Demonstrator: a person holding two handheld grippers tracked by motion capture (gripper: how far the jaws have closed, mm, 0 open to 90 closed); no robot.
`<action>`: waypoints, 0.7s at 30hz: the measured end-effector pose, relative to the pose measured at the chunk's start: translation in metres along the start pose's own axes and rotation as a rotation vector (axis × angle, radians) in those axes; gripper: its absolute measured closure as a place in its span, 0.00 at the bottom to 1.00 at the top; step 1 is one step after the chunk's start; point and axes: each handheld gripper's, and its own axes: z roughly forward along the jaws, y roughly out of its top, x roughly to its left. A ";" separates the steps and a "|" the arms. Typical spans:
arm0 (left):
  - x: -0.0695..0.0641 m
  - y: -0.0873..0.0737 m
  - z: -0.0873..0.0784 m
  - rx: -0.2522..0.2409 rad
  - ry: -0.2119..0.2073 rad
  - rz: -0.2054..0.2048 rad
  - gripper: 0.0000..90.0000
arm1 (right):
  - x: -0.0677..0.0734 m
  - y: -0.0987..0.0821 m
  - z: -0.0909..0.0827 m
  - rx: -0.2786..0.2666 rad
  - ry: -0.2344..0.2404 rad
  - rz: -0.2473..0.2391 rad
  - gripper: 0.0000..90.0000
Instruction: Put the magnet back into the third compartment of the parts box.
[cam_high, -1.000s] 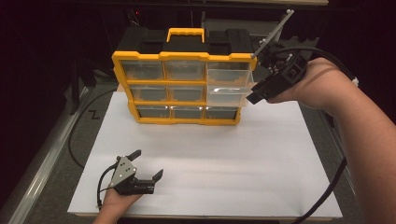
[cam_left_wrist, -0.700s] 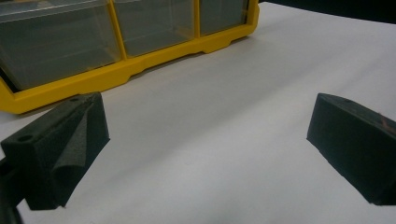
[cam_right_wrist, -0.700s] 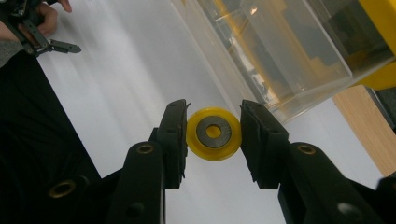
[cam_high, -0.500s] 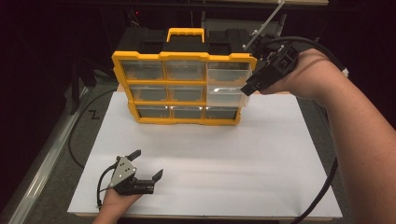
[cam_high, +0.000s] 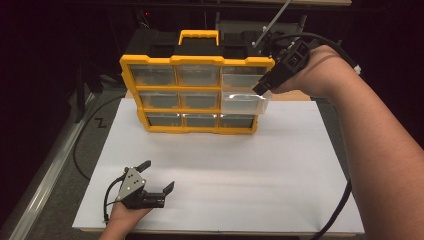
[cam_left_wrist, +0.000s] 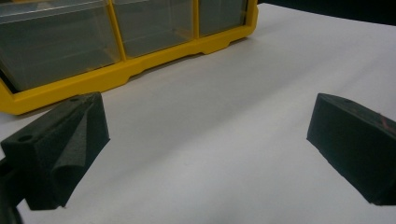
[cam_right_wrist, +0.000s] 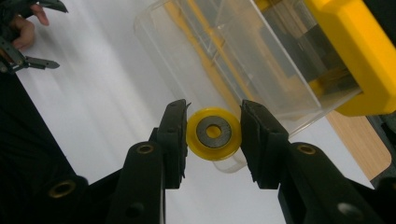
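The right gripper clamps a yellow wheel just before the pulled-out clear drawer of the yellow organizer — drop apparently still to come — while the left gripper rests wide open, empty, on the counter.

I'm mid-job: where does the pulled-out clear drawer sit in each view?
High view: the clear drawer juts from the yellow organizer, middle row, right column, under the right hand-held gripper.
Left gripper view: not in frame.
Right gripper view: it fills the upper middle, behind the yellow roller.
Shared landmark: the organizer's yellow frame.
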 end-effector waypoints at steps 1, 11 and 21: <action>0.000 0.000 0.000 0.000 0.000 0.000 0.00 | -0.001 0.001 0.001 -0.005 -0.001 0.003 0.72; 0.000 0.000 0.000 0.000 -0.003 0.002 0.00 | -0.009 0.009 0.008 0.009 -0.026 0.010 0.72; 0.000 0.000 0.001 0.000 -0.006 0.005 0.00 | -0.018 0.013 0.012 0.011 -0.048 0.032 0.72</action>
